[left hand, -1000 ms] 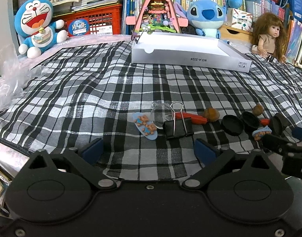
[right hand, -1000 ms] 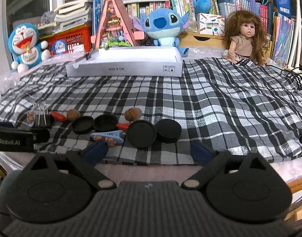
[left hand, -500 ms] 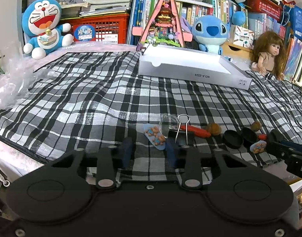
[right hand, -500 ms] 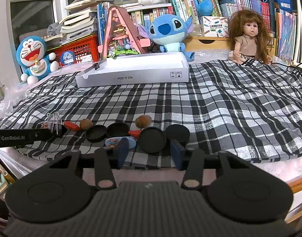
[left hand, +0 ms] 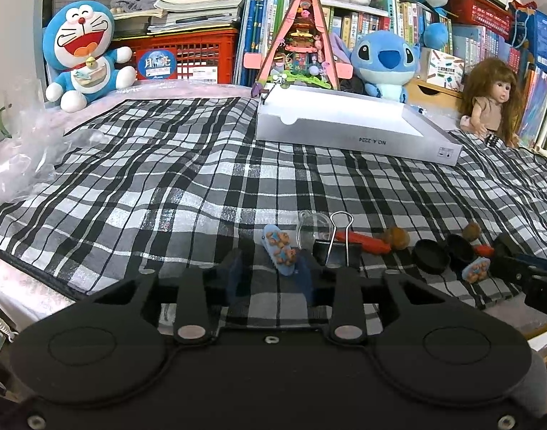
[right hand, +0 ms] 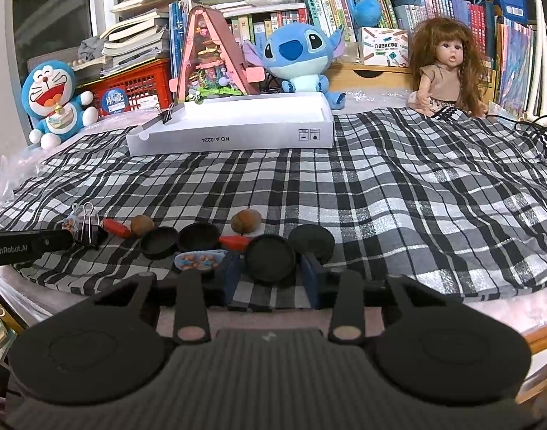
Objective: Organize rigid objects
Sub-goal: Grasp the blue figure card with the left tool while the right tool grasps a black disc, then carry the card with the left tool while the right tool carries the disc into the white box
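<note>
I look first at the near edge of the checked cloth (left hand: 166,193), where the small rigid objects lie in a row. My left gripper (left hand: 269,268) has its jaws a little apart; they have just been opening again. The blue hair clip with bears (left hand: 280,251) lies between them on the cloth, and the pads do not press on it. Just right of it stands a black binder clip (left hand: 336,247), with a small clear cup (left hand: 311,227) behind.

My right gripper (right hand: 271,272) has just been closing its jaws. One black round lid (right hand: 269,258) lies between them, and the blue fingers (right hand: 232,274) stand very close to its rim on both sides. I cannot tell if they already squeeze it. Three more black lids, two walnuts, some red pieces and a second blue clip (right hand: 198,261) lie around it. At the left of this view I read "GenRobot.AI" on the side of the other gripper.

Further away, on the same cloth, lies the shallow white box (right hand: 237,138). Its front wall reads "NO.A-2224", and a binder clip (right hand: 167,113) is on its left corner. I see only the white floor inside. Behind it a red crate (left hand: 201,53) carries stacked books on top.
</note>
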The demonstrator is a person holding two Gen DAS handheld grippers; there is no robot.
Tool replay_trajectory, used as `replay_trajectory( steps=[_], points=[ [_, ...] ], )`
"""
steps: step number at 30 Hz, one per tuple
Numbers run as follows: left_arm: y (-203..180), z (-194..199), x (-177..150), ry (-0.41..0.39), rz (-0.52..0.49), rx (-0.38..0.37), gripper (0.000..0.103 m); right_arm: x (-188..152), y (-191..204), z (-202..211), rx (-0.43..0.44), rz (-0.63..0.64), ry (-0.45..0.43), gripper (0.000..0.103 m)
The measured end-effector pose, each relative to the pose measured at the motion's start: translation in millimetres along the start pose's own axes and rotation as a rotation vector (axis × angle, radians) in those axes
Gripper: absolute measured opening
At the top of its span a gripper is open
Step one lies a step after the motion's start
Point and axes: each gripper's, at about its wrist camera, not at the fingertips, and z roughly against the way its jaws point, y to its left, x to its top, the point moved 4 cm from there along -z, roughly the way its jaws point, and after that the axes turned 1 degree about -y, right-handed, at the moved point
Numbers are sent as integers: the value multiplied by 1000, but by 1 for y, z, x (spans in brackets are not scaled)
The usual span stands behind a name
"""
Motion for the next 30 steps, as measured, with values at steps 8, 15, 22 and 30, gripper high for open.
replay_trajectory(
  steps=[8,15,22,30],
  points=[
    [-8,-6,1,-24,-46,23,15,1,2,-4,-8,0,0,37],
    [-11,1,7,-43,-53,-9,15,7,3,3,14,-3,-24,37],
    [-7,0,33,-30,-35,-63,15,22,-1,2,26,-21,-25,37],
    [-6,-13,84,-22,6,-143,15,64,-12,-10,65,-41,2,37]
  ],
)
